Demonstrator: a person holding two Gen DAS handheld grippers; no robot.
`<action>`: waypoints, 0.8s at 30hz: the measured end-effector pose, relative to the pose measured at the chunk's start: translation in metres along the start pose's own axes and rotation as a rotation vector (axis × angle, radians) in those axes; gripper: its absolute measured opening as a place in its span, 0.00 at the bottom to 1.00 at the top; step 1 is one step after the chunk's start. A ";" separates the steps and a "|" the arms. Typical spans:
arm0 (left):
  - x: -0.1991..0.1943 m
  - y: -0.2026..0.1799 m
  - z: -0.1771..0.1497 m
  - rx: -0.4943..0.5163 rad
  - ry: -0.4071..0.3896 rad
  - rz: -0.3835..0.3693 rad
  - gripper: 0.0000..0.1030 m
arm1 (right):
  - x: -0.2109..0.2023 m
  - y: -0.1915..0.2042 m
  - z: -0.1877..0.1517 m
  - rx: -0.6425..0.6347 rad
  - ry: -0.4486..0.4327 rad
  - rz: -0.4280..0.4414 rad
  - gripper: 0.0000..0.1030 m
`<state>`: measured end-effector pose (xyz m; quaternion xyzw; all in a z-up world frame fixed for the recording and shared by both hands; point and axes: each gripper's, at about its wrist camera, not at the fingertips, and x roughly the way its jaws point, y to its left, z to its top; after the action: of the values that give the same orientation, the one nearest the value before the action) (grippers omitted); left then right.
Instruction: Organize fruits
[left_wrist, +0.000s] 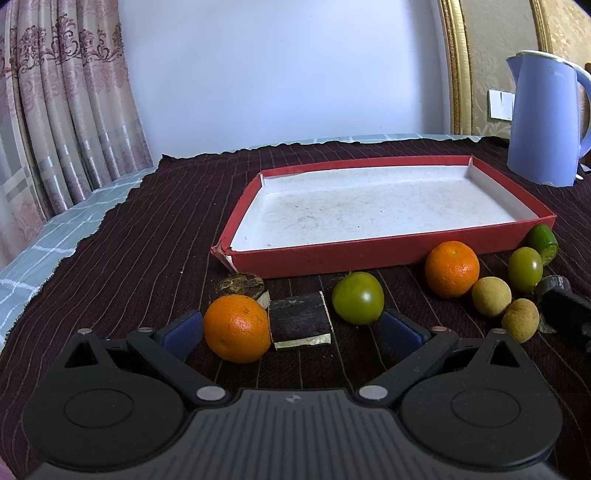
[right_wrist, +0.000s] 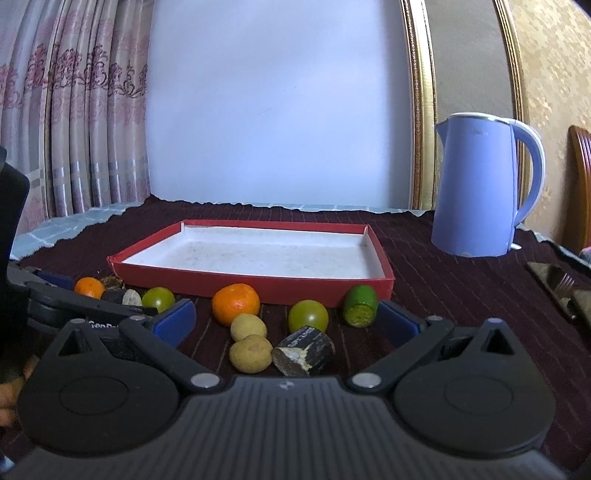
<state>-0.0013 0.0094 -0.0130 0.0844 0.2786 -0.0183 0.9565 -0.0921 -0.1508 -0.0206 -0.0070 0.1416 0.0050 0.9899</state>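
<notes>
Both tools are wide open, holding nothing. The left tool (left_wrist: 291, 328) sits low on the bench with an orange (left_wrist: 237, 328) and a dark block (left_wrist: 300, 320) between its fingers. The right tool (right_wrist: 286, 321) frames two tan longans (right_wrist: 248, 327), a green fruit (right_wrist: 308, 315) and a second orange (right_wrist: 235, 303). Just behind the fruit row is the red tray (right_wrist: 258, 286), with a blue kettle (right_wrist: 476, 188) off to its right.

Left tongs (left_wrist: 291, 326) and right tongs (right_wrist: 286, 320), both agape.

red tray (right_wrist: 258, 286) | orange mandarin (right_wrist: 235, 303) | dark striped cloth (right_wrist: 443, 277) | blue kettle (right_wrist: 476, 188)
</notes>
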 end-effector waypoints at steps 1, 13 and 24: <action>-0.001 0.000 0.000 0.002 0.000 -0.005 1.00 | -0.001 -0.002 0.000 -0.007 0.002 -0.005 1.00; -0.007 0.024 -0.004 0.005 -0.007 -0.037 1.00 | -0.001 -0.021 -0.004 -0.073 0.070 -0.008 0.85; 0.001 0.074 -0.012 -0.069 0.037 -0.107 1.00 | 0.009 -0.016 -0.002 -0.146 0.134 0.027 0.61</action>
<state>-0.0011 0.0840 -0.0120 0.0366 0.3008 -0.0585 0.9512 -0.0835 -0.1672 -0.0251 -0.0773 0.2066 0.0279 0.9750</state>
